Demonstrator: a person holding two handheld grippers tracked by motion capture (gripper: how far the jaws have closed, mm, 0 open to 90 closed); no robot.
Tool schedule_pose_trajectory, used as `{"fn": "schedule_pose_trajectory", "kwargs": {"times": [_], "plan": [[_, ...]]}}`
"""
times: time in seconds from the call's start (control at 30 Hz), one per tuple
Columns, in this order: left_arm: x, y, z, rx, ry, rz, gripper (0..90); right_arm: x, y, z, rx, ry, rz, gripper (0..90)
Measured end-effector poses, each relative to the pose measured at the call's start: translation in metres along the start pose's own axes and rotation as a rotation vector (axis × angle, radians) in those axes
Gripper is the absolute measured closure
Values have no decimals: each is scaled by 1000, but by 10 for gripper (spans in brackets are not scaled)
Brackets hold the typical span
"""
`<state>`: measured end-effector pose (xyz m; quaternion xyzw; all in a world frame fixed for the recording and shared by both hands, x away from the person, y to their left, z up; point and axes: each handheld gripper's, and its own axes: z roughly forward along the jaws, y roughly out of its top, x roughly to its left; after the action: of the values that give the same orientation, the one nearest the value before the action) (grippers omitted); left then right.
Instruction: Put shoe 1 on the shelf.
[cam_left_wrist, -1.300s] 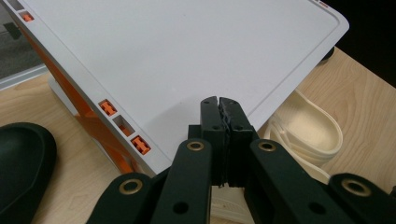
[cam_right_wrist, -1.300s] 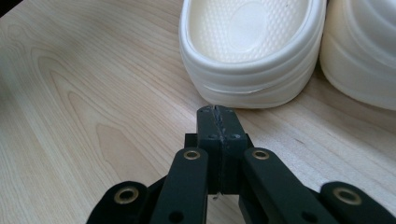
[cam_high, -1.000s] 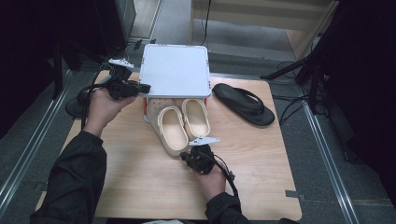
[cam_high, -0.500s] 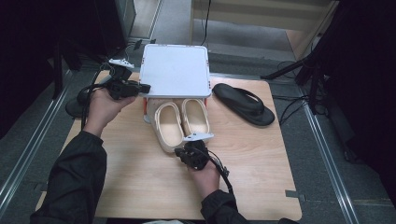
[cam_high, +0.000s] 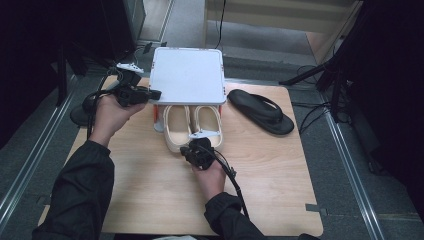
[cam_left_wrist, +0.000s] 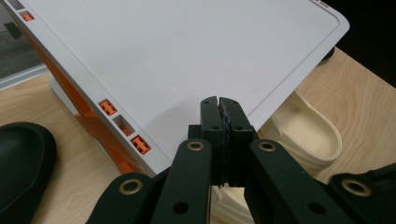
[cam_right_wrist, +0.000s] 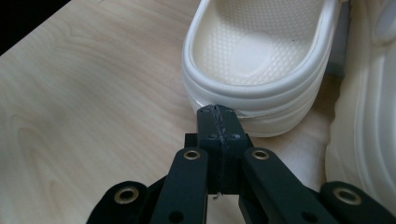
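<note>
A white shelf (cam_high: 187, 75) on orange legs stands at the back of the table. Two cream slippers lie side by side with their toes under its front edge, the left slipper (cam_high: 175, 131) (cam_right_wrist: 261, 51) and the right slipper (cam_high: 209, 122) (cam_right_wrist: 369, 116). My right gripper (cam_high: 196, 146) (cam_right_wrist: 218, 112) is shut, its tip against the left slipper's heel. My left gripper (cam_high: 150, 94) (cam_left_wrist: 219, 105) is shut and empty at the shelf's (cam_left_wrist: 187, 56) front left corner, with a cream slipper (cam_left_wrist: 303, 133) just beyond it.
A black flip-flop (cam_high: 260, 111) lies to the right of the shelf. A dark rounded object (cam_high: 80, 114) (cam_left_wrist: 21, 158) sits at the table's left edge. Bare wood (cam_high: 280, 185) stretches across the front of the table. Cables and metal rails run along the floor.
The right gripper has moved forward and left, and the slippers have slid farther under the shelf. The left gripper has held its place.
</note>
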<state>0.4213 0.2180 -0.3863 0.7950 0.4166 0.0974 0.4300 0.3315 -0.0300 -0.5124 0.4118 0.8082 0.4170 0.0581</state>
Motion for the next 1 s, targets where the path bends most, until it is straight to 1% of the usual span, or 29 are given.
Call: {"fn": "schedule_pose_trajectory", "kwargs": {"times": [0.1, 0.2, 0.33, 0.37, 0.47, 0.53, 0.57, 0.67, 0.7, 0.77, 0.8, 0.9, 1.0], "plan": [[1, 0, 0, -2, 1, -3, 896, -1, 4, 6, -10, 10, 14, 900], [0, 0, 0, -3, 0, -4, 897, 1, 8, 9, -7, -10, 2, 900], [0, 0, 0, -3, 1, -3, 897, 0, 12, 14, 0, -24, 11, 900], [1, 0, 0, -2, -1, -6, 897, -1, 15, 15, -3, -18, 14, 900], [0, 0, 0, 0, 1, -5, 897, 1, 20, 19, 10, -43, 4, 900], [0, 0, 0, 0, 4, -4, 897, -1, 25, 23, 17, -57, 6, 900], [0, 0, 0, 1, 4, -4, 898, -1, 27, 25, 6, -61, 11, 900], [0, 0, 0, 1, 3, -3, 898, -3, 35, 32, 11, -82, 36, 900], [0, 0, 0, 0, 1, -3, 898, -4, 36, 33, 5, -78, 36, 900], [0, 0, 0, -1, 0, -6, 898, -4, 42, 37, 16, -86, 39, 900], [0, 0, 0, -1, 0, -6, 898, -5, 44, 39, 16, -92, 32, 900], [0, 0, 0, 0, 3, -2, 898, -6, 51, 45, 28, -99, 44, 900], [0, 0, 0, 0, 3, -2, 898, -9, 55, 48, 26, -104, 48, 900]]}}
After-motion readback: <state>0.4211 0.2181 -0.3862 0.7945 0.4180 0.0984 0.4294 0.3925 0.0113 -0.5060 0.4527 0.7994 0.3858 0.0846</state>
